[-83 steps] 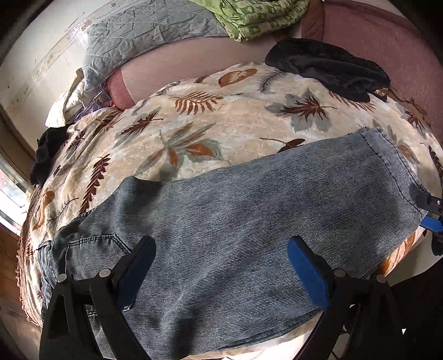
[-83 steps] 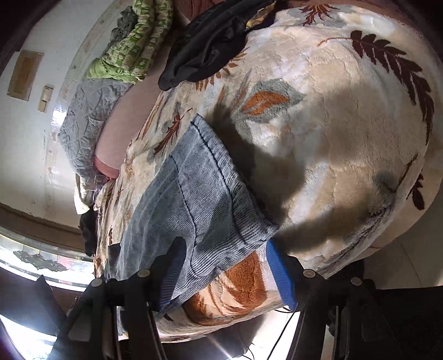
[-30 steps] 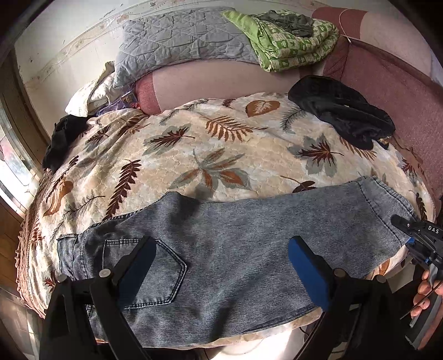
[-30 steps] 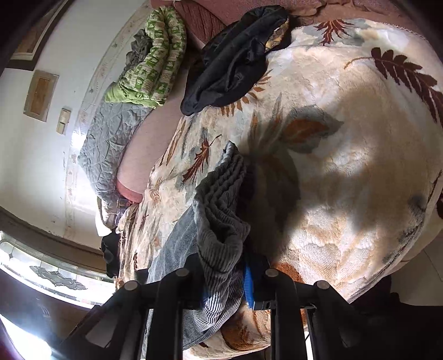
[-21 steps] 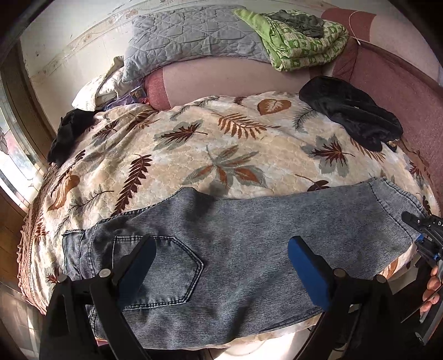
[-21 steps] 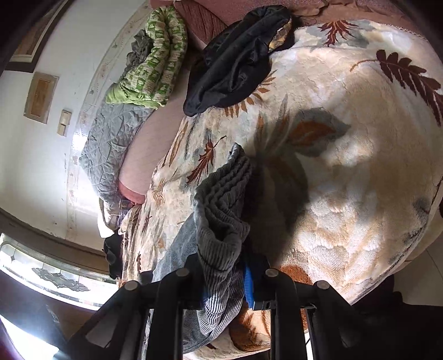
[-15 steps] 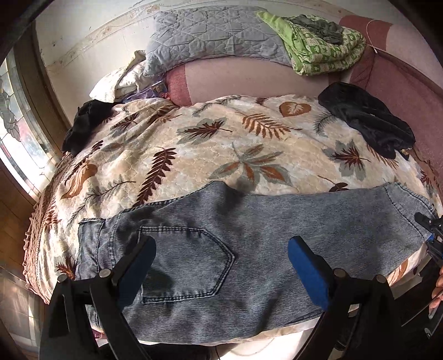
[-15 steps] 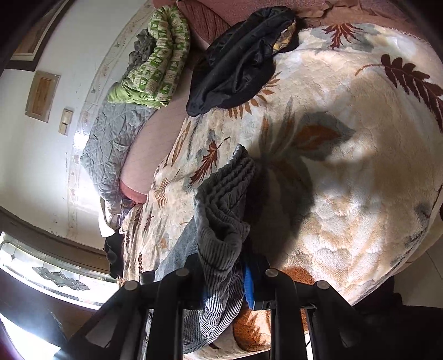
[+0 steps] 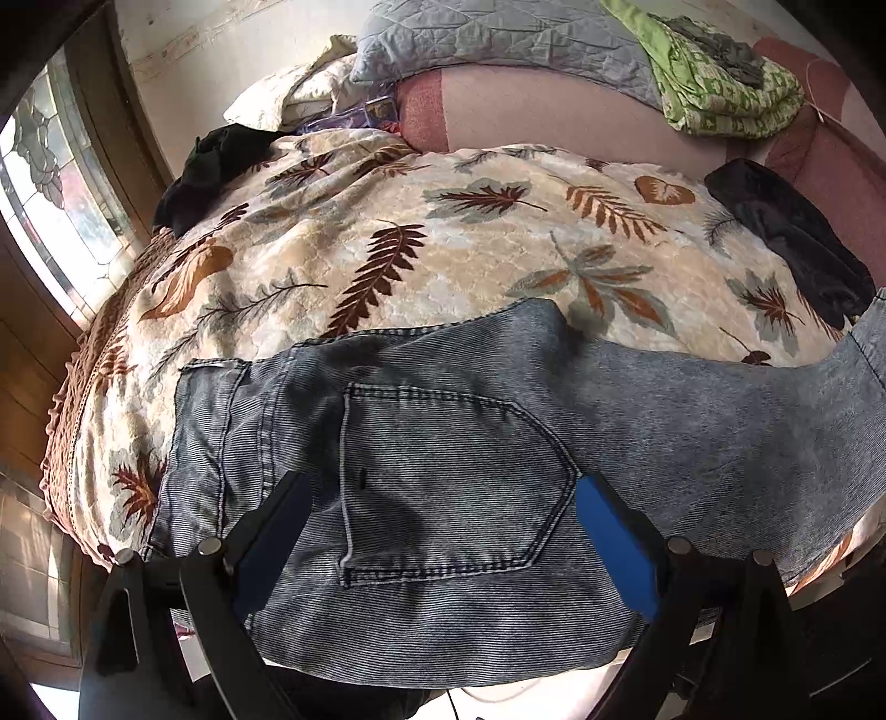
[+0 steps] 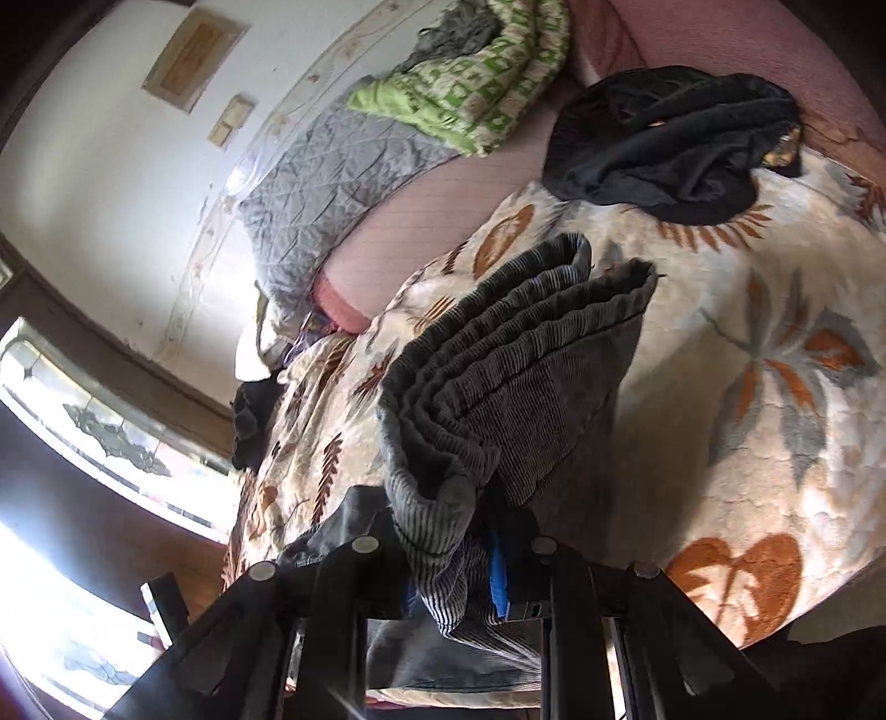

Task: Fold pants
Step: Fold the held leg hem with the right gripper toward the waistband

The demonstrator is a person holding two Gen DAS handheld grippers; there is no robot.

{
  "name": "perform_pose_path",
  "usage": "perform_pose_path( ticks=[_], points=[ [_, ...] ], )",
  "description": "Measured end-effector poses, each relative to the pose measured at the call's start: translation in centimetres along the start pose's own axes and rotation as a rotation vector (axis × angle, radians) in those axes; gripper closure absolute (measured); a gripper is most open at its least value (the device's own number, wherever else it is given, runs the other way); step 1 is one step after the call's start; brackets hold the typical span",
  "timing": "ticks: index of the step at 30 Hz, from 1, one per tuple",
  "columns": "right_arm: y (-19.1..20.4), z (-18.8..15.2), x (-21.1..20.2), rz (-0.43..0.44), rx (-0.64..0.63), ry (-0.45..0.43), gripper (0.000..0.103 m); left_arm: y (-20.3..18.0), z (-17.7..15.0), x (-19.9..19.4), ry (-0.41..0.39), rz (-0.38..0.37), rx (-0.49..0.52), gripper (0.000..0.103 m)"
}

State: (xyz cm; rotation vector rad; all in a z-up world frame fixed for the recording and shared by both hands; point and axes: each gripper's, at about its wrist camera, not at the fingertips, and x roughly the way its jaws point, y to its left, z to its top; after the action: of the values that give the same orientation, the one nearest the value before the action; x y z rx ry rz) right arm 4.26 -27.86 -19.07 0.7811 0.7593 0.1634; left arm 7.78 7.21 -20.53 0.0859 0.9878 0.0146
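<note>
Grey-blue jeans point(image 9: 443, 459) lie lengthwise along the near edge of a bed with a leaf-print blanket point(image 9: 421, 260), back pocket up, waistband to the left. My left gripper point(image 9: 437, 531) is open and hovers over the back pocket, touching nothing. My right gripper point(image 10: 451, 554) is shut on the bunched hem end of the jeans point(image 10: 515, 376) and holds it lifted above the blanket. In the left wrist view that leg end rises at the far right point(image 9: 864, 354).
A black garment point(image 9: 792, 243) lies on the blanket's far right, another dark garment point(image 9: 210, 166) at far left. A grey quilt point(image 9: 498, 39) and a green folded cloth point(image 9: 720, 83) rest on the pink headboard cushion. A window point(image 9: 50, 183) is on the left.
My left gripper has moved left along the jeans to the pocket and waistband. My right gripper closed on the leg hem and has lifted and carried it leftward over the bed.
</note>
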Motion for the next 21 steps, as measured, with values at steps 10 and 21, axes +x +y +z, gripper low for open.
perform_pose_path(
  ticks=[10, 21],
  points=[
    [6.1, -8.7, 11.3, 0.078, -0.074, 0.361, 0.063, 6.4, 0.8, -2.8, -0.097, 0.072, -0.106, 0.007],
    [1.9, -7.4, 8.9, 0.185, -0.041, 0.375, 0.037, 1.1, 0.0, -1.2, -0.055, -0.002, -0.007, 0.007]
  ],
)
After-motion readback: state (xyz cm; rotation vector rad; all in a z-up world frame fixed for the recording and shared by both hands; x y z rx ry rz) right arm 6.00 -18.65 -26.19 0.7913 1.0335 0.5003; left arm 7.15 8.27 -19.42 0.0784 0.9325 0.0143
